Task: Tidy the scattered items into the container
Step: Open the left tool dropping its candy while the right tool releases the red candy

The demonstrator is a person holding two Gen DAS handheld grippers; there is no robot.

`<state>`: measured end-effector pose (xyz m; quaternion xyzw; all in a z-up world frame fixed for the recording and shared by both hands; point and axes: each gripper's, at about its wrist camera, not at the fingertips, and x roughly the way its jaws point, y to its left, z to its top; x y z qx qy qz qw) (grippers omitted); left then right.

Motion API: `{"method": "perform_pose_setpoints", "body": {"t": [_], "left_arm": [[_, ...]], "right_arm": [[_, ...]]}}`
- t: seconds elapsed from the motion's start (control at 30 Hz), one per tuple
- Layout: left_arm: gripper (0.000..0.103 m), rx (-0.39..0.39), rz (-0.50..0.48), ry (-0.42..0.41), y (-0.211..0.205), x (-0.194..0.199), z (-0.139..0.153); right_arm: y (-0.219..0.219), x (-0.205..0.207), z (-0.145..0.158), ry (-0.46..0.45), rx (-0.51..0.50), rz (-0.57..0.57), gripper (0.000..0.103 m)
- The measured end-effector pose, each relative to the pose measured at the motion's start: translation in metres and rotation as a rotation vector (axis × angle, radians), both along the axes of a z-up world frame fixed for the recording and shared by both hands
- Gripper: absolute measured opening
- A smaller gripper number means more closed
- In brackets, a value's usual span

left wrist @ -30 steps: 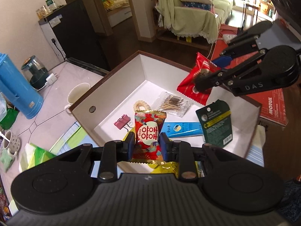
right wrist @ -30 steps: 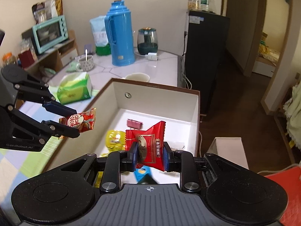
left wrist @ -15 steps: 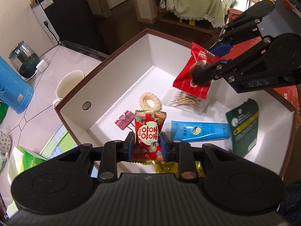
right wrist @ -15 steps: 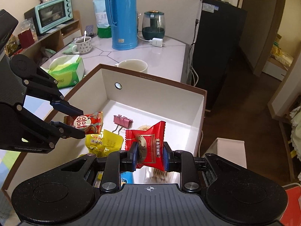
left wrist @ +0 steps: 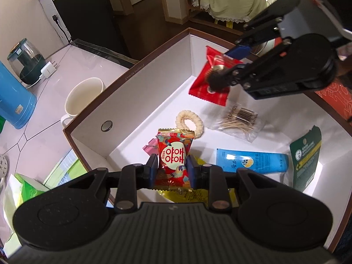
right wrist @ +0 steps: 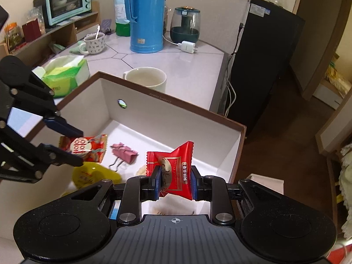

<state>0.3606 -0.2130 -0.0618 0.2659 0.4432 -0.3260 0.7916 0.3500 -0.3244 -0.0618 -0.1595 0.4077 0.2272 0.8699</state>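
Both claws hang over the box (left wrist: 140,66), the left claw (left wrist: 172,168) clenched on a candy (left wrist: 173,154), the right claw (right wrist: 175,183) on a red packet (right wrist: 173,171); released together, the claws could collide.

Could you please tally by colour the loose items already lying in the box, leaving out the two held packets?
Pink: 1, binder clip
Cream: 1, ring
Clear: 1, toothpick bag
Blue: 1, tube
Green: 1, pouch
Yellow: 1, packet
Total: 6

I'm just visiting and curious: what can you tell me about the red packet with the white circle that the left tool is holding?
The snack packet is a small, shiny red foil pouch with gold crimped ends and a white circle bearing red characters. The left gripper pinches its lower half, holding it upright above the white box, over a yellow pouch.
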Motion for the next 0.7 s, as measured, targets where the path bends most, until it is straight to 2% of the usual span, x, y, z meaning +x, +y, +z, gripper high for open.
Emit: {"method": "perform_pose_setpoints", "body": {"t": [0.33,0.4,0.43,0.47,0.7], "left_arm": [[0.024,-0.008,0.003,0.022,-0.004,0.018,-0.013],[0.024,-0.01,0.004,0.024,-0.004,0.02,-0.015],[0.024,-0.011,0.004,0.025,-0.004,0.021,-0.016],[0.024,-0.012,0.004,0.026,-0.004,0.022,-0.016],[0.024,-0.017,0.006,0.027,-0.002,0.022,-0.017]], "right_arm": [[0.011,0.026,-0.027,-0.007,-0.108,0.043,0.027],[0.012,0.026,-0.028,-0.034,-0.106,0.053,0.066],[0.012,0.025,-0.027,-0.049,-0.098,0.059,0.071],[0.012,0.024,-0.026,-0.058,-0.091,0.064,0.073],[0.007,0.005,-0.019,-0.07,-0.071,0.091,0.073]]}}
